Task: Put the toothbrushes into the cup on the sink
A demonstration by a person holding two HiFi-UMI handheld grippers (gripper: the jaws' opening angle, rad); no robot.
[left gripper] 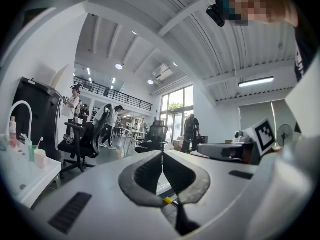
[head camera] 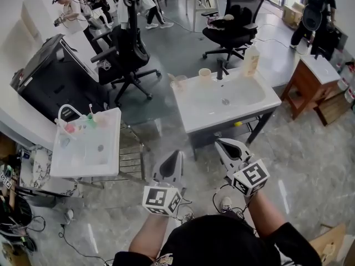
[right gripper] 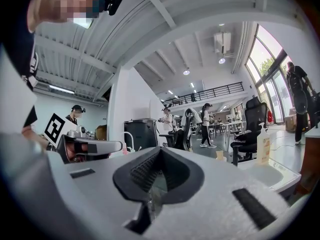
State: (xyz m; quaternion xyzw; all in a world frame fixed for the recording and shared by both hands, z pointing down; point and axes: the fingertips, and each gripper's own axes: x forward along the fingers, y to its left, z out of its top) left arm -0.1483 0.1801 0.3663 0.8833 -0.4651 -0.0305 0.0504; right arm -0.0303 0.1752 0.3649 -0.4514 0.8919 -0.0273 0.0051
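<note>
At the back rim of the left sink point(head camera: 113, 148), beside its arched white faucet point(head camera: 65, 111), stand a pink cup point(head camera: 70, 128) and a green cup point(head camera: 89, 121). A thin toothbrush point(head camera: 90, 110) sticks up close to the green one, though it is too small to tell whether it stands inside that cup or just behind it. Straight ahead of the person a second sink point(head camera: 266, 101) carries a beige cup point(head camera: 204, 73) by its dark faucet point(head camera: 222, 70) and a soap bottle point(head camera: 250, 61) at the far corner. Both grippers are held level and low in front of the person, well apart from either sink. The left gripper point(head camera: 177, 154) has its fingers point(left gripper: 150, 171) pressed together with nothing between them, and the right gripper point(head camera: 219, 143) is likewise closed and empty. A toothbrush is probably light and stiff, with a smooth narrow handle that may pivot or slip in a loose pinch. It looks best taken across the handle near its middle, clear of the bristles, with a firm squeeze. The cups also look light and may tip, so a brush should go in gently, without bearing on the rim.
</note>
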